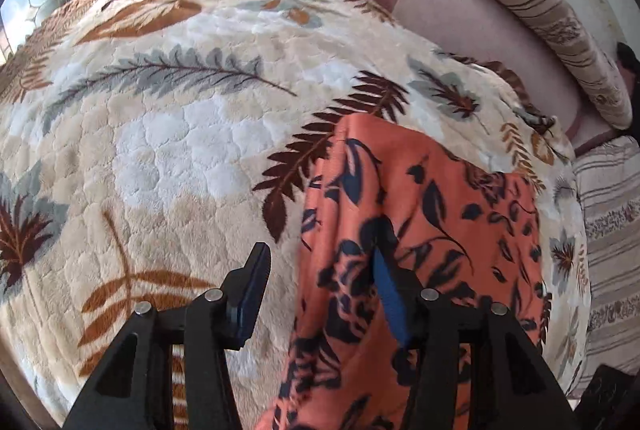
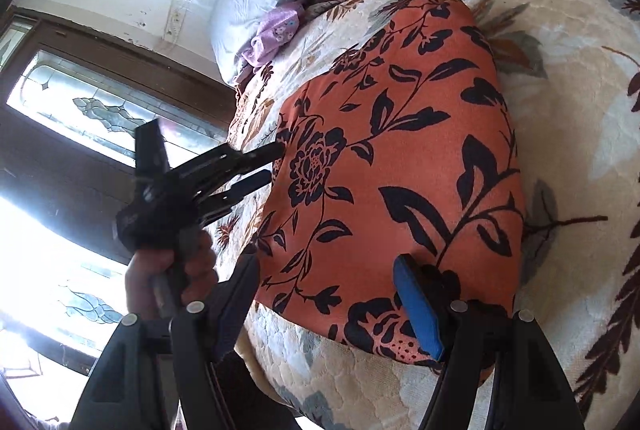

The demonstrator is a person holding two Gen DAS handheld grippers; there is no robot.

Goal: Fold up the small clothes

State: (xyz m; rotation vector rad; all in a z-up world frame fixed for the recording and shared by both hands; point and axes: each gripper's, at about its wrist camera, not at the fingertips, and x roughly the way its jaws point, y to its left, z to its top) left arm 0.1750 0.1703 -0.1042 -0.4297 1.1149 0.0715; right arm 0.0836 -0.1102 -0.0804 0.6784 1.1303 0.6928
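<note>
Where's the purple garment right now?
The purple garment lies bunched at the far end of the bed, against the pale pillow and beyond the orange floral cloth; the left wrist view shows it at top centre.

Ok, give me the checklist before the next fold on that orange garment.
1. Orange garment lies smooth on the blanket: ok.
2. Left gripper open, straddling the garment's side edge: ok.
3. Right gripper open at the near edge: ok.
4. Cloth gripped by either gripper: not ok, no pad presses on it yet.
5. Layers underneath lined up: cannot tell, hidden.
</note>
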